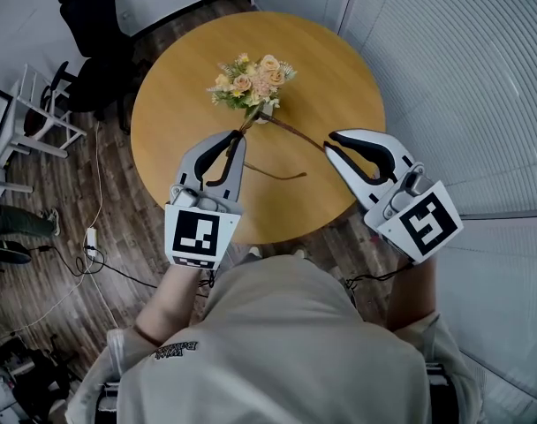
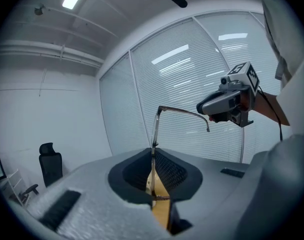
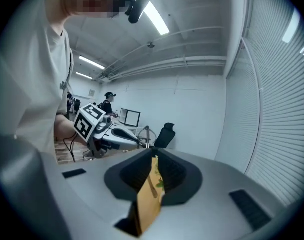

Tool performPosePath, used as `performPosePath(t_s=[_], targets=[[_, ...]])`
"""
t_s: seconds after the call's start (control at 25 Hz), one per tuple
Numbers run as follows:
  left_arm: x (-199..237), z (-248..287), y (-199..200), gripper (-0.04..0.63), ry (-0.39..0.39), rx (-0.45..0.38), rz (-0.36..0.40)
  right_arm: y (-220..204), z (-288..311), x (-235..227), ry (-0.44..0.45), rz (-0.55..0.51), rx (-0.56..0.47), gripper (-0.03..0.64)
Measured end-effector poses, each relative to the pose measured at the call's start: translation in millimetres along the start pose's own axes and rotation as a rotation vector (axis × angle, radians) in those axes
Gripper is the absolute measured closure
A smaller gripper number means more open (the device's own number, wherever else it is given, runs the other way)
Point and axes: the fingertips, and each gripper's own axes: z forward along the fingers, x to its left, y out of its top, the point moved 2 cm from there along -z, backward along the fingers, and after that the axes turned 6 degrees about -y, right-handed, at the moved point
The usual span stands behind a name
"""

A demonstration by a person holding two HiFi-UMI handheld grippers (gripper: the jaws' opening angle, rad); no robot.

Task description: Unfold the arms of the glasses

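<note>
Thin brown glasses (image 1: pixel 291 131) hang in the air above a round wooden table (image 1: pixel 180 95), held between both grippers. My left gripper (image 1: pixel 240 140) is shut on the frame's front. In the left gripper view the frame rises out of the pads (image 2: pixel 153 156) and one arm (image 2: pixel 184 112) reaches right toward the right gripper (image 2: pixel 204 108). My right gripper (image 1: pixel 330 144) meets that arm's far end, and its jaws look shut on it, with a thin line between the pads (image 3: pixel 153 166). The other arm (image 1: pixel 277 175) sticks out below, free.
A bunch of pale flowers (image 1: pixel 251 79) stands at the table's middle, just beyond the glasses. A black office chair (image 1: pixel 96 34) and a white rack (image 1: pixel 39 117) stand left of the table. Cables (image 1: pixel 92 254) lie on the wooden floor. Window blinds (image 1: pixel 463 78) run along the right.
</note>
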Motion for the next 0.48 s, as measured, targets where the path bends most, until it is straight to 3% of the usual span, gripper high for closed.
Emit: performPosePath(t_s=[0.28, 0.4, 0.48], targets=[[35, -14, 29, 0.558, 0.113, -0.094, -0.043, 29, -23, -37, -0.206, 0.168, -0.177, 0.574], [42, -23, 52, 0.558, 0.147, -0.161, -0.091, 42, -35, -44, -0.318, 0.171, -0.217, 0.574], [47, -30, 60, 0.558, 0.158, -0.191, -0.081, 45, -40, -44, -0.382, 0.147, -0.215, 0.574]])
